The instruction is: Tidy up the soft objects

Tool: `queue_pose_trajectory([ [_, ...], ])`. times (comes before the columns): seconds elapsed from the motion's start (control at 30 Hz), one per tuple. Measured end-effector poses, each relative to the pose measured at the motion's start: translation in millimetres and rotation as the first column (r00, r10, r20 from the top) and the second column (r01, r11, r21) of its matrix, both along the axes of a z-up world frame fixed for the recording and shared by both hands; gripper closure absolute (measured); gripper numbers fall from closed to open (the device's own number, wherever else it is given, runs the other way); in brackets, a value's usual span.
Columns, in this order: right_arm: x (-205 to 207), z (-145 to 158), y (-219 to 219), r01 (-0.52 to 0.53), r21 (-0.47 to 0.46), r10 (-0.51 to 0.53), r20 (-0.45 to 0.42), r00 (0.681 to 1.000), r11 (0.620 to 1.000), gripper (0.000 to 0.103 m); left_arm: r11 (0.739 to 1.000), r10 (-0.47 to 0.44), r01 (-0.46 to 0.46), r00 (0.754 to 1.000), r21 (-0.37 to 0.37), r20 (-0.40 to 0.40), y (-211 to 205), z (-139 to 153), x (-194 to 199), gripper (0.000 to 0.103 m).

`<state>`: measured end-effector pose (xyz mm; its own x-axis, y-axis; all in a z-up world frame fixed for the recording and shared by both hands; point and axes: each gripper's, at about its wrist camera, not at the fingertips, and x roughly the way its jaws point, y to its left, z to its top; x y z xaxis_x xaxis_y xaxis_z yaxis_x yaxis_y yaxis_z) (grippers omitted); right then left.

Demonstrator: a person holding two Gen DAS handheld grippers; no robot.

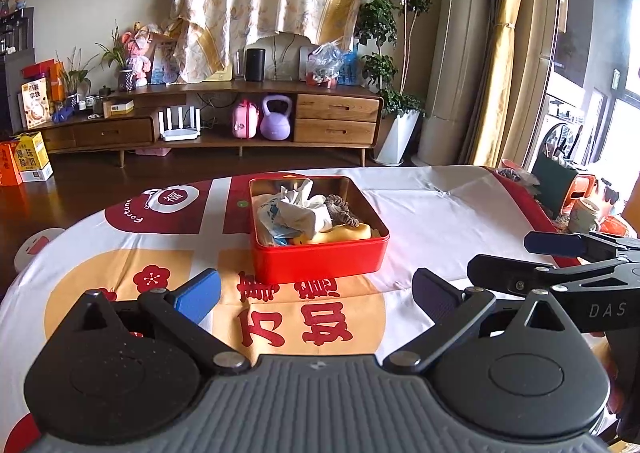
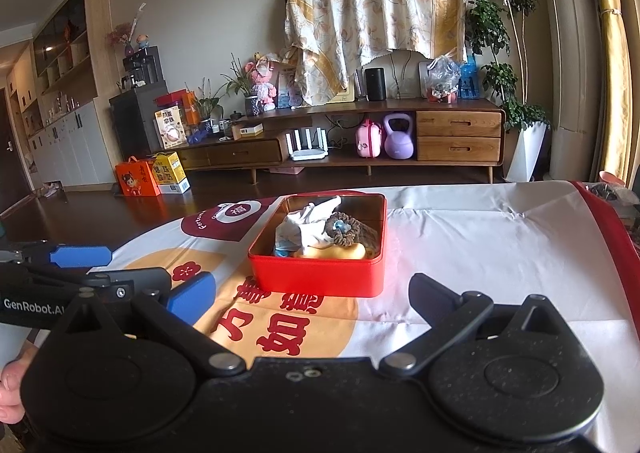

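A red tin box [image 1: 320,259] [image 2: 320,273] stands on the table's printed cloth [image 1: 440,213] [image 2: 480,237]. Inside it lie a crumpled white cloth [image 1: 302,209] [image 2: 308,227], a brown scrunchie [image 1: 340,209] [image 2: 344,231], a yellow soft piece [image 1: 340,233] [image 2: 332,251] and something blue-and-white [image 1: 268,219]. My left gripper [image 1: 316,295] hovers open just in front of the box, holding nothing. My right gripper [image 2: 310,295] is also open and empty, close to the box's near side. Each gripper shows at the edge of the other's view, the right gripper [image 1: 560,265] and the left gripper [image 2: 80,265].
Beyond the table's far edge lies dark wooden floor and a low TV cabinet [image 1: 224,121] with a draped screen. A cup [image 1: 584,215] and clutter sit past the table's right side. Part of a hand [image 2: 10,393] shows at the lower left.
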<state>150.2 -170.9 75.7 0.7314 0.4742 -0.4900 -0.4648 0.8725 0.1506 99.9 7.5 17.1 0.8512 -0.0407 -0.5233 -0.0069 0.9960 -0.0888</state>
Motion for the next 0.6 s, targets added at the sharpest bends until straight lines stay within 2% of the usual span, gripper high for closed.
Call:
queue_pose_trajectory([
  [0.6, 1.0, 0.0, -0.2, 0.001, 0.002, 0.000, -0.006, 1.000, 1.000, 0.000, 1.000, 0.002, -0.002, 1.000, 0.000, -0.010, -0.8, -4.2, 1.6, 0.001],
])
